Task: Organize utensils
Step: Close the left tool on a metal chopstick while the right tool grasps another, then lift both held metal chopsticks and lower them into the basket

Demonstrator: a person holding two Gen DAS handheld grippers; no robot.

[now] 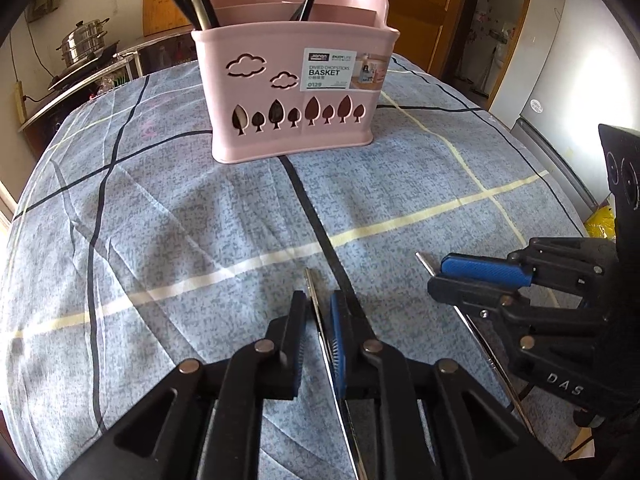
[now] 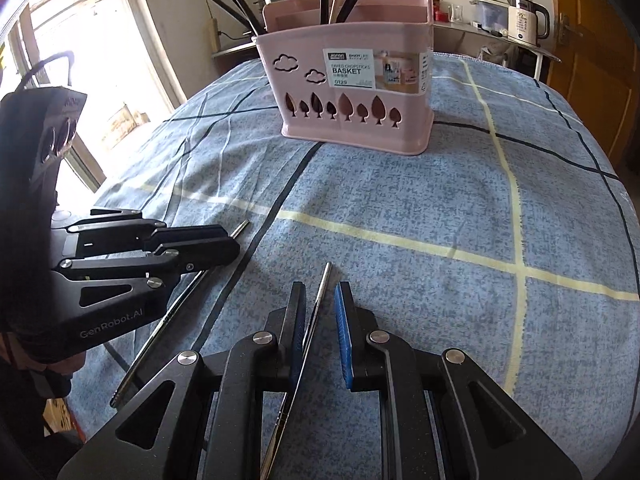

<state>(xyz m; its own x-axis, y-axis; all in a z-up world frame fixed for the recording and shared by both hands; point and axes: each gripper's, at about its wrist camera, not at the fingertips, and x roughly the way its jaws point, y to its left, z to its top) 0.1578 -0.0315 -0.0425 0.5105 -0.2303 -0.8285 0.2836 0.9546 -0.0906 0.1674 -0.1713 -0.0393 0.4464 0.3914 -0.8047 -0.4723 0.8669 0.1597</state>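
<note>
Chopstick point(image 1: 316, 312) between open left tongs point(image 1: 318, 312)

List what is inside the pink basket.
The basket holds several dark, thin utensil handles leaning out of its top, in at least two compartments. Their lower ends are hidden by the walls; through the tree cut-outs only dim shapes show, so what else lies inside cannot be told.

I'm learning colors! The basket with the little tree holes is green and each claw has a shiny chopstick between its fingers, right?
Almost. The basket is pink, not green; the left wrist view shows it. Each claw, left and right, does have a chopstick between its fingers.
</note>
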